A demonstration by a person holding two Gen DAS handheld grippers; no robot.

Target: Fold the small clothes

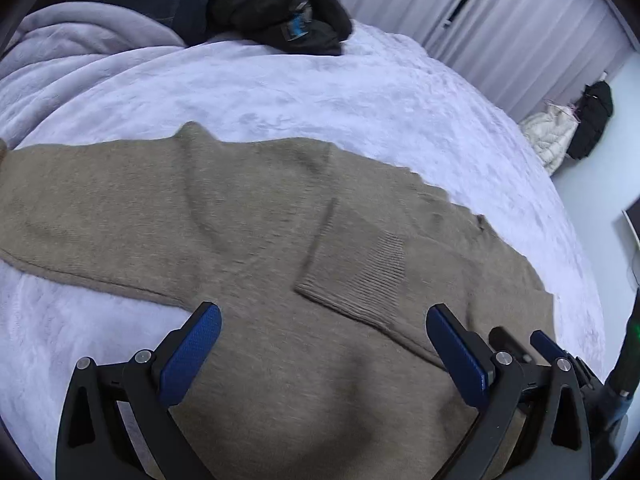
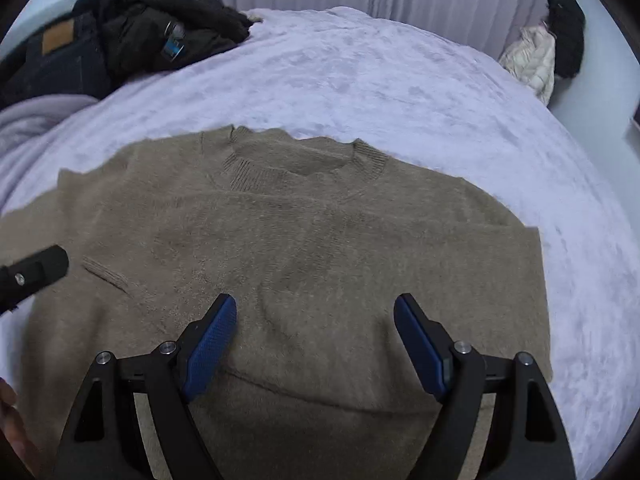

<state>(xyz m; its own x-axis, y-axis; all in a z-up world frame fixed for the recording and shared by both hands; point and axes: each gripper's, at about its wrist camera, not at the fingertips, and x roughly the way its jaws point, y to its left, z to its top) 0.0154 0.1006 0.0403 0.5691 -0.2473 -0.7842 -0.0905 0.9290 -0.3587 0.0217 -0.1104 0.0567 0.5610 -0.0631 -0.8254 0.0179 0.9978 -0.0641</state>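
Observation:
A tan knitted sweater [image 1: 248, 216] lies flat on a pale lilac fleece bedspread [image 1: 320, 92]. In the left wrist view one sleeve is folded across the body, its ribbed cuff [image 1: 360, 276] near the middle. In the right wrist view the sweater [image 2: 304, 240] shows its ribbed collar [image 2: 304, 164] at the far side. My left gripper [image 1: 324, 320] is open and empty just above the sweater's near part. My right gripper [image 2: 316, 312] is open and empty above the sweater's lower body. Part of the left gripper [image 2: 32, 272] shows at the left edge of the right wrist view.
A heap of dark clothes and jeans [image 2: 120, 44] lies at the far left of the bed, next to a bunched grey blanket [image 1: 80, 40]. Pale curtains [image 1: 520, 8] hang behind. A cream padded jacket [image 2: 532, 60] and a black garment [image 2: 568, 36] sit past the bed's right side.

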